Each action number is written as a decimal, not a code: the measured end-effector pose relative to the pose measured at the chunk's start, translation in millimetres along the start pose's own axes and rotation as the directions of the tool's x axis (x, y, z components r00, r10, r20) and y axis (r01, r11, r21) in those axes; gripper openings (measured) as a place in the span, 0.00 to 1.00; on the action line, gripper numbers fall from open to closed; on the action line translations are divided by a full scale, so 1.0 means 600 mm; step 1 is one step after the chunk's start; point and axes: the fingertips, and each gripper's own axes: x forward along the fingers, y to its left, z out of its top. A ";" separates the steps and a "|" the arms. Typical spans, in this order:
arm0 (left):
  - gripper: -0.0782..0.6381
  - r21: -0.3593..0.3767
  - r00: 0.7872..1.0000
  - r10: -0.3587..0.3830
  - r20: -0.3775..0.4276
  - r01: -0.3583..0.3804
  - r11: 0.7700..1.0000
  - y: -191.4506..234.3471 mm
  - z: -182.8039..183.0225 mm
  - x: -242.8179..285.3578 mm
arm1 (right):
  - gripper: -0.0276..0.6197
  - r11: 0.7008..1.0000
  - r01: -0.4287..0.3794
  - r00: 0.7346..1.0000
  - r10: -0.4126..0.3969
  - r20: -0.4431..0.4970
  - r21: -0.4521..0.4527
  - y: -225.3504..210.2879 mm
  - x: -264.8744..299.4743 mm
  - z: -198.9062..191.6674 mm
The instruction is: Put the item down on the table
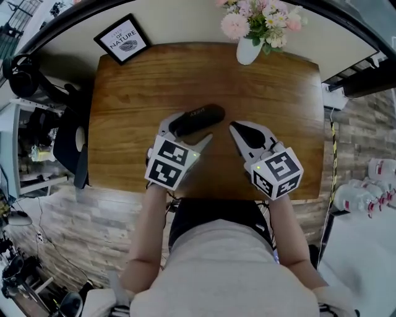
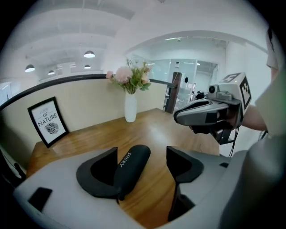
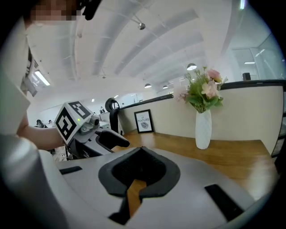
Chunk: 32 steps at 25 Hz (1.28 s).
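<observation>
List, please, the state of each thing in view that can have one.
left gripper: open, fingers apart around the black case.
right gripper: shut, empty.
black case: lying on the table, touching one finger, clear of the other.
vase: upright at the table's far edge, holding flowers.
picture frame: standing upright by the far left corner.

Case (image 1: 197, 119) on table (image 1: 124, 105) centre, frame (image 1: 122, 39) far left, vase (image 1: 248, 51) far right
</observation>
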 end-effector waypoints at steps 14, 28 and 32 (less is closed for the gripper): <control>0.26 -0.051 0.940 0.101 0.326 -0.090 0.995 -0.026 0.111 -0.131 | 0.06 0.996 -0.068 0.980 0.078 0.181 -0.065 0.052 -0.062 0.111; 0.13 -0.147 0.926 0.101 0.364 -0.050 0.988 -0.059 0.075 -0.157 | 0.06 0.984 -0.116 0.972 0.140 0.189 -0.133 0.116 -0.063 0.107; 0.13 -0.213 0.933 0.110 0.343 -0.037 0.976 -0.060 0.047 -0.148 | 0.06 0.986 -0.119 0.978 0.137 0.155 -0.120 0.120 -0.062 0.084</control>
